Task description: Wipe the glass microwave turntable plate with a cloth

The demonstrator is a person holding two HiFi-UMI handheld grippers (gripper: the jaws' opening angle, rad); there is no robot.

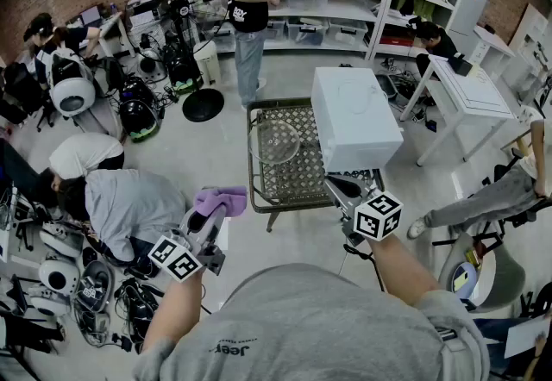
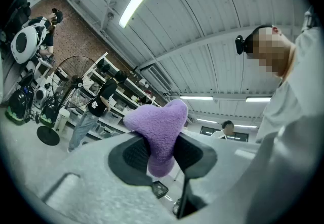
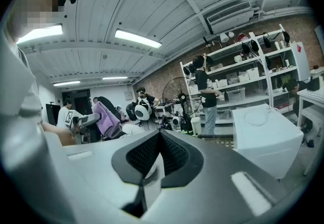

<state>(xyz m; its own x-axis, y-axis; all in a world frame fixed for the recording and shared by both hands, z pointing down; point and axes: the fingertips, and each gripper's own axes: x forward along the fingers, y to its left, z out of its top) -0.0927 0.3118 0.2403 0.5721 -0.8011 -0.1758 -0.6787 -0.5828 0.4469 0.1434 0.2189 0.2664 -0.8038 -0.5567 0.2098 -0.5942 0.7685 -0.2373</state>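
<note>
One cloth (image 2: 158,132) is pinched in the left gripper (image 2: 162,156); the right gripper (image 3: 160,154) is closed, empty; no wiping yet; next, bring the cloth to the plate (image 1: 273,141).

The plate (image 1: 274,140) is a round disc of clear glass, so the mesh under it shows through. It lies flat on the metal mesh top of the bench (image 1: 304,174), a little above the centre of the head view. It is on the left part of the mesh, just beside the white microwave (image 1: 354,116), and nothing touches it.

The cloth (image 1: 220,200) is purple, soft and fluffy. It sits in the lower left of the head view, well apart from the plate, pinched between the jaws of the left tool (image 2: 162,153). It is bunched together, and a thick fold stands up above the jaws.
</note>
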